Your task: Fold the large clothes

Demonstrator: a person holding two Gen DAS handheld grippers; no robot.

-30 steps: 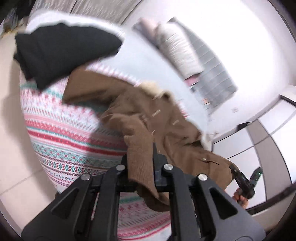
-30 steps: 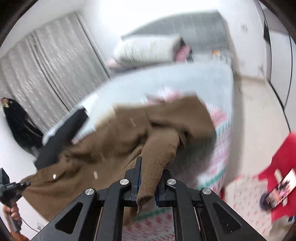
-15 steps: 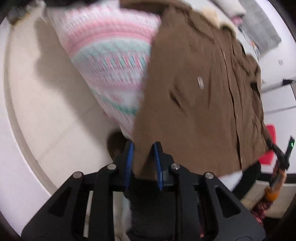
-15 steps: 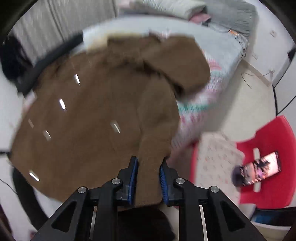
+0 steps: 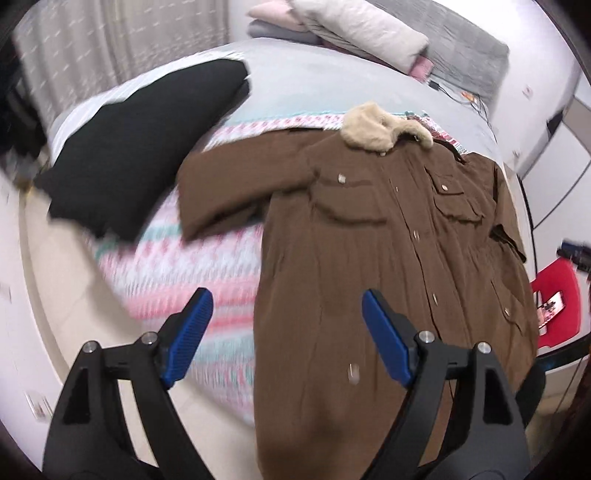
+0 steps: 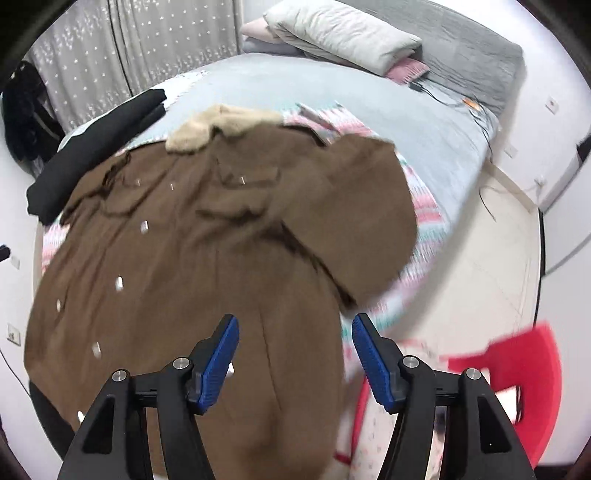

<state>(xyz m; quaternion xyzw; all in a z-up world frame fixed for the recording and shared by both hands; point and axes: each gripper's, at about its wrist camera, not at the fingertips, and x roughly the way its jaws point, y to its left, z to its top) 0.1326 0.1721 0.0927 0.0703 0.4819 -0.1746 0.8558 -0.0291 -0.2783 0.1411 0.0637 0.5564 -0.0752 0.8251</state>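
A long brown coat [image 5: 388, 258] with a cream fur collar [image 5: 384, 127] lies spread front up on the patterned blanket [image 5: 207, 266] of the bed, its hem hanging over the near edge. One sleeve [image 5: 236, 184] lies out to the left; the other sleeve [image 6: 365, 206] lies bent on the right. My left gripper [image 5: 286, 332] is open and empty above the coat's lower left edge. My right gripper [image 6: 293, 350] is open and empty above the coat [image 6: 184, 266] near its lower right edge. The collar also shows in the right wrist view [image 6: 218, 123].
A black garment [image 5: 140, 147] lies on the bed's left side. Folded pillows and bedding [image 5: 354, 29] are piled at the head. A red plastic chair [image 6: 517, 380] stands on the tiled floor at the right. Curtains [image 6: 140, 51] hang behind the bed.
Both grippers were shut on the coat's hem, swung it out flat over the bed, and have opened and let go. The coat now lies spread on the blanket.
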